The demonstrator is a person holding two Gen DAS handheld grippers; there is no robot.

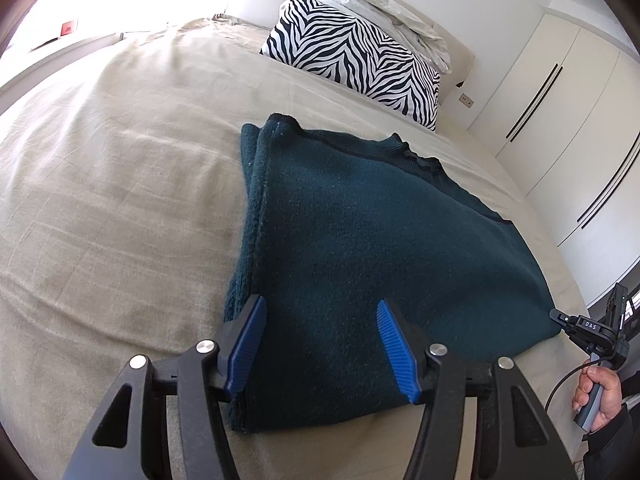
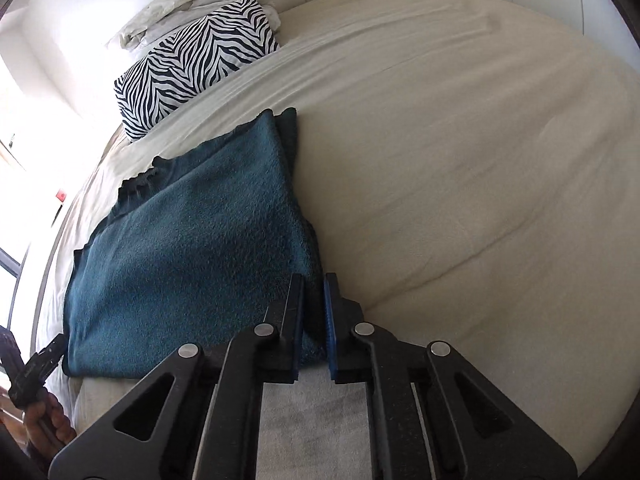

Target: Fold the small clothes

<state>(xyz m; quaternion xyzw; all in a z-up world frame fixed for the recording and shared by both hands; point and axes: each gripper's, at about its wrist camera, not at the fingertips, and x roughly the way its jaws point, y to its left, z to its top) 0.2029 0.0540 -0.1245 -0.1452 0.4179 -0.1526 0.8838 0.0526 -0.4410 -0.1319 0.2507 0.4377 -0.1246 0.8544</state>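
Observation:
A dark teal knitted garment (image 1: 360, 248) lies folded flat on a beige bedspread (image 1: 120, 200); it also shows in the right wrist view (image 2: 192, 240). My left gripper (image 1: 320, 344) is open, its blue pads hovering over the garment's near edge with nothing between them. My right gripper (image 2: 314, 320) is shut on the garment's near corner, at its folded edge. The right gripper's tip (image 1: 560, 316) also shows at the garment's corner in the left wrist view. The left gripper's tip (image 2: 54, 346) shows at the opposite near corner in the right wrist view.
A zebra-print pillow (image 1: 352, 56) and a crumpled white pillow (image 1: 384, 4) lie at the head of the bed. White wardrobe doors (image 1: 560, 112) stand beside the bed. The bedspread (image 2: 460, 140) stretches wide to the garment's right.

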